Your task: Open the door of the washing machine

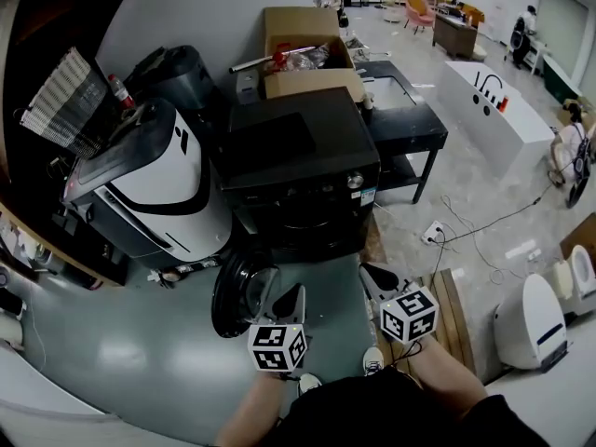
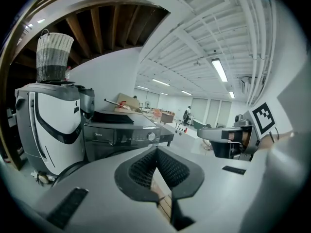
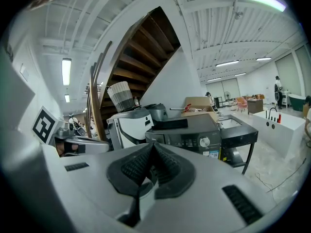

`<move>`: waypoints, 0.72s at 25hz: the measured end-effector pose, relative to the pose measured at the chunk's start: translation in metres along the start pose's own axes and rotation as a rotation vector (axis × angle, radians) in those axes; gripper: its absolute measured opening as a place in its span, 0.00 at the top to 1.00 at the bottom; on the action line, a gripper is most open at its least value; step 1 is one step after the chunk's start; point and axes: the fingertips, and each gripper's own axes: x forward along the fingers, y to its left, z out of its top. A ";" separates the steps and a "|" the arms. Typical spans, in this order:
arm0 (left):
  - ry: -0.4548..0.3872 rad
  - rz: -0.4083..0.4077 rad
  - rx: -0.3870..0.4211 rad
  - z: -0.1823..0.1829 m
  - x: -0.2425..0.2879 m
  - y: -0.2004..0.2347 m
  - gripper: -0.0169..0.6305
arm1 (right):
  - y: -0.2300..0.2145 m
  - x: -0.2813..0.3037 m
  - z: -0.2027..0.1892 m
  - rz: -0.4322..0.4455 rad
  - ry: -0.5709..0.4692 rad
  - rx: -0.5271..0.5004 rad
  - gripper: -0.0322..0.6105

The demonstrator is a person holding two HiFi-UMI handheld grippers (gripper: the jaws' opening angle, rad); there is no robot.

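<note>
The black front-loading washing machine (image 1: pixel 298 170) stands in the middle of the head view. Its round door (image 1: pixel 244 291) hangs swung out to the left, low over the grey floor. My left gripper (image 1: pixel 292 296) is shut and empty, just right of the door's edge and apart from it. My right gripper (image 1: pixel 374 276) is also shut and empty, in front of the machine's right corner. In the left gripper view the closed jaws (image 2: pixel 156 153) point at the machine (image 2: pixel 121 135). The right gripper view shows its closed jaws (image 3: pixel 153 148) below the machine's control panel (image 3: pixel 192 139).
A white and grey appliance (image 1: pixel 154 189) stands left of the machine, with a wicker basket (image 1: pixel 60 101) above it. Behind the machine are a cardboard box (image 1: pixel 303 49) and a black table (image 1: pixel 405 119). A power strip with cables (image 1: pixel 433 234) and a wooden pallet (image 1: pixel 452 310) lie right.
</note>
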 end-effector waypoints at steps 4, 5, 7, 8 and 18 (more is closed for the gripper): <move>0.006 0.010 -0.003 0.000 0.000 0.000 0.95 | 0.002 0.000 -0.003 0.012 0.009 0.004 0.92; 0.005 0.012 -0.004 0.000 0.001 -0.001 0.95 | 0.001 0.000 -0.003 0.014 0.011 0.005 0.92; 0.004 0.013 -0.006 0.000 0.001 -0.002 0.95 | 0.001 0.000 -0.004 0.017 0.013 0.007 0.92; 0.004 0.014 -0.007 -0.001 0.001 -0.002 0.95 | 0.001 0.000 -0.004 0.019 0.014 0.007 0.92; 0.005 0.019 -0.027 -0.011 -0.002 -0.003 0.95 | 0.005 0.001 -0.012 0.036 0.033 0.012 0.92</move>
